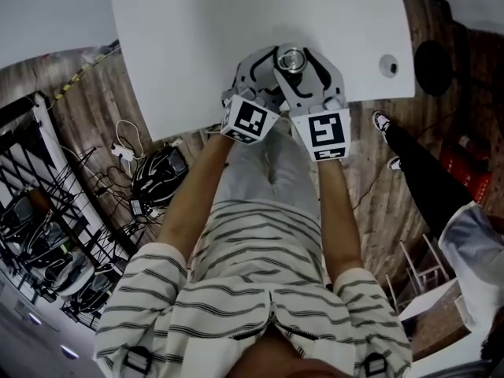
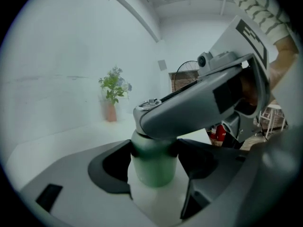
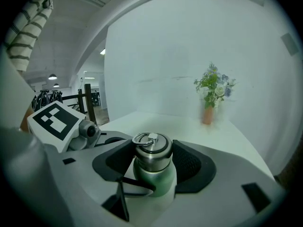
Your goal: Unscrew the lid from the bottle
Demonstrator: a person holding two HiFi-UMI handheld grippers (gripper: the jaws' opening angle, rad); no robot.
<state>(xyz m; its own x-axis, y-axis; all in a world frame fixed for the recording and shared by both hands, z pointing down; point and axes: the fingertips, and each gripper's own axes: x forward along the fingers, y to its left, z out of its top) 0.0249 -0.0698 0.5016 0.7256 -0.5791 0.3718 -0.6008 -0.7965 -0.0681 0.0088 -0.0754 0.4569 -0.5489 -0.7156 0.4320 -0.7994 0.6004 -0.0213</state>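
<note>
On the floor at the far left, the head view shows a black rack [image 1: 35,211]. Next come loose cables [image 1: 118,144] and a dark rounded thing [image 1: 157,176], just left of the table [image 1: 197,38].

The bottle [image 2: 152,171] stands upright on the white table, close to its near edge, straight in front of the person. The left gripper [image 2: 152,157] is at it from the left and low. Its dark pads lie against both sides of the green body just under the shoulder, clasping it. The right gripper [image 3: 154,160] is at it from the right and higher. Its jaws are clenched on the steel lid [image 3: 152,150], one pad on each side. The lid is on the bottle, with its ring [image 3: 142,137] lying on top.

In the left gripper view, the right gripper's grey finger crosses in front of the lid and hides most of it, so only the ring peeks over. The right gripper view shows the lid whole, with the left gripper's marker cube [image 3: 54,119] at the left. In the head view both grippers crowd the bottle, so only the lid's top shows.

A plant [image 3: 213,86] in a small vase stands far across the table by the wall. Both gripper views show it, but the head view does not. Right of the table, the head view shows another person's leg [image 1: 421,164] and shoe [image 1: 381,120]. Something red [image 1: 461,168] is on the floor there too.
</note>
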